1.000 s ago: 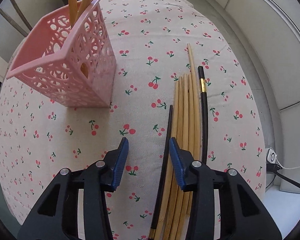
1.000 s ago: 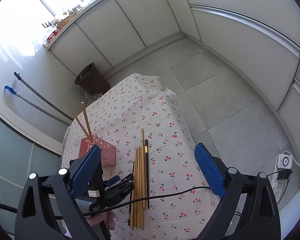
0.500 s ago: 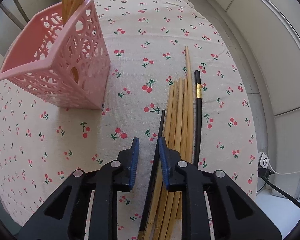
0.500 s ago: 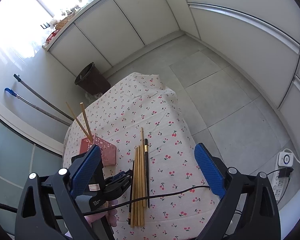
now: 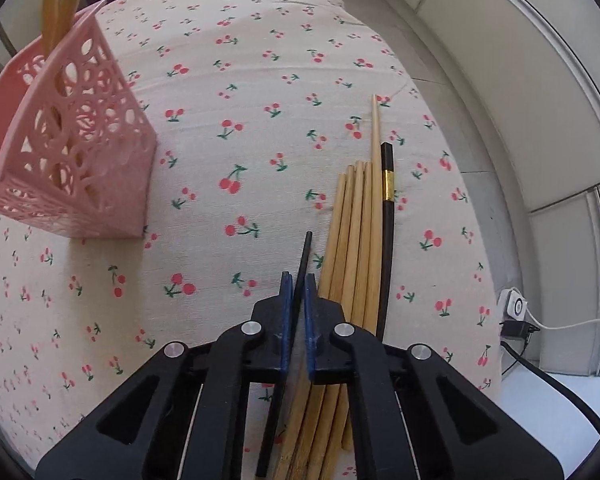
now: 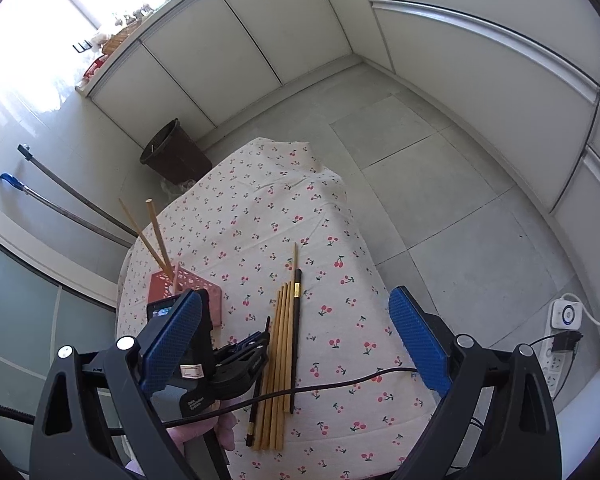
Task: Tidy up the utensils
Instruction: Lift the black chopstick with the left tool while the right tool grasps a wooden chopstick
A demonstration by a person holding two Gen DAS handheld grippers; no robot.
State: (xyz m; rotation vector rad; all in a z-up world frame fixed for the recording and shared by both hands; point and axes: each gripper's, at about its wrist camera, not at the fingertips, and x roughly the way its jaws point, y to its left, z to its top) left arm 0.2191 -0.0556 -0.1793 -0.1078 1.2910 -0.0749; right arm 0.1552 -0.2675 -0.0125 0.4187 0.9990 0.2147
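Observation:
My left gripper (image 5: 297, 280) is shut on a black chopstick (image 5: 305, 252), low over the cherry-print tablecloth (image 5: 260, 128). Right of it lie several bamboo chopsticks (image 5: 356, 224) and a second black chopstick with a gold band (image 5: 387, 200). A pink perforated holder (image 5: 72, 168) stands at the left with two bamboo chopsticks (image 5: 58, 4) in it. My right gripper (image 6: 296, 344) is open and empty, high above the table. From there I see the left gripper (image 6: 260, 340), the chopstick bundle (image 6: 282, 344) and the holder (image 6: 204, 288).
The table's right edge drops to a tiled floor (image 6: 440, 200). A power strip with a plug (image 6: 560, 344) lies on the floor at the right. A dark bin (image 6: 172, 156) and two mop handles (image 6: 72, 196) stand beyond the table. White cabinets line the walls.
My left gripper has moved right and down onto the leftmost black chopstick and closed its fingers on it. The right gripper has barely moved.

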